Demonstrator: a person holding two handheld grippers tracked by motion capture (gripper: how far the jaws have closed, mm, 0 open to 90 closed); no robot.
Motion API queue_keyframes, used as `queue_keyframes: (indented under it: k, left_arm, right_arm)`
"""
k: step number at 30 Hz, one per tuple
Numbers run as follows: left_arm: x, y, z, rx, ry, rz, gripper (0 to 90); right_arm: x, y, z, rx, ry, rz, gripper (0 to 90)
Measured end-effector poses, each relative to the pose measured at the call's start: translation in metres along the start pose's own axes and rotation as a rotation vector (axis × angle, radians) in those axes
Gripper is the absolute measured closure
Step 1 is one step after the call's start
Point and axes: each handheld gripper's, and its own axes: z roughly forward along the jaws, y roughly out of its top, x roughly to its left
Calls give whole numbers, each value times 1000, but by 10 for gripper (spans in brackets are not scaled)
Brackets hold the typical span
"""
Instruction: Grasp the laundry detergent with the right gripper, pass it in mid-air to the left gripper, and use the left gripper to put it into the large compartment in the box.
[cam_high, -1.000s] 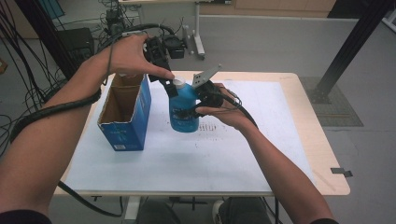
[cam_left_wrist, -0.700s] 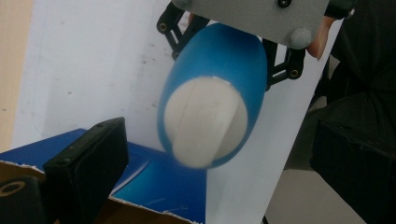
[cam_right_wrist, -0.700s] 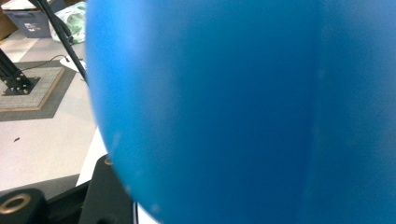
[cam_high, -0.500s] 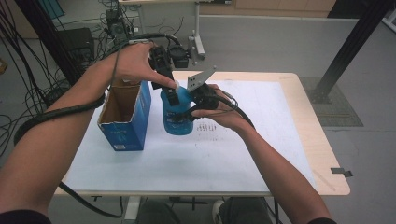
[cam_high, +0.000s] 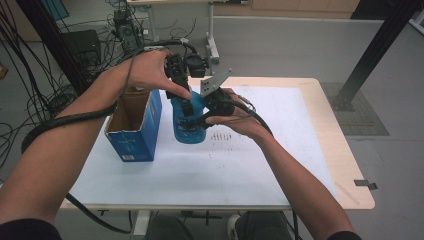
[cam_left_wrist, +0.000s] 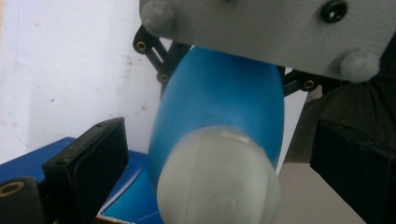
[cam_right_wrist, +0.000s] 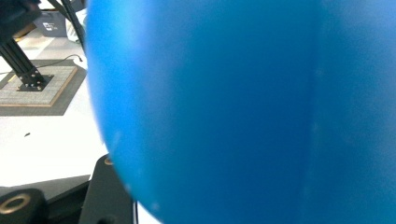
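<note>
The blue bottle (cam_high: 187, 120) is held upright above the white table (cam_high: 280, 150), just beside the open blue carton (cam_high: 135, 127), pinched at its body by the right gripper (cam_high: 202, 112). The left gripper (cam_high: 182, 95) straddles the white cap (cam_left_wrist: 217, 182), jaws spread; it should be centred before closing, the body kept steady.

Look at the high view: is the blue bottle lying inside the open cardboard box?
No. The blue bottle stands upright on the table, to the right of the open cardboard box, not inside it.

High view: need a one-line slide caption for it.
Right tool grips a blue bottle upright beside an open blue box while the left tool reaches its top.
</note>
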Motion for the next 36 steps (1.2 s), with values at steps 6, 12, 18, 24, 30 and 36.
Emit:
queue_keyframes:
  k: [6,12,18,24,30,36]
  left_arm:
    - [-1,2,3,9,-5,9,49]
    - [-2,3,4,15,-9,13,49]
    - [-3,4,3,9,-9,21,48]
    - [-4,5,4,15,0,26,50]
    - [-4,6,6,25,5,29,50]
    - [-5,7,6,29,15,35,53]
  right_arm:
    - [-1,1,0,-1,-1,-7,433]
    - [-1,1,-1,-4,1,-4,433]
    - [0,1,-2,-12,5,-1,433]
    - [-1,2,-3,-16,4,-4,433]
    - [0,2,-4,-15,2,-5,433]
    - [0,2,-5,-16,3,-3,433]
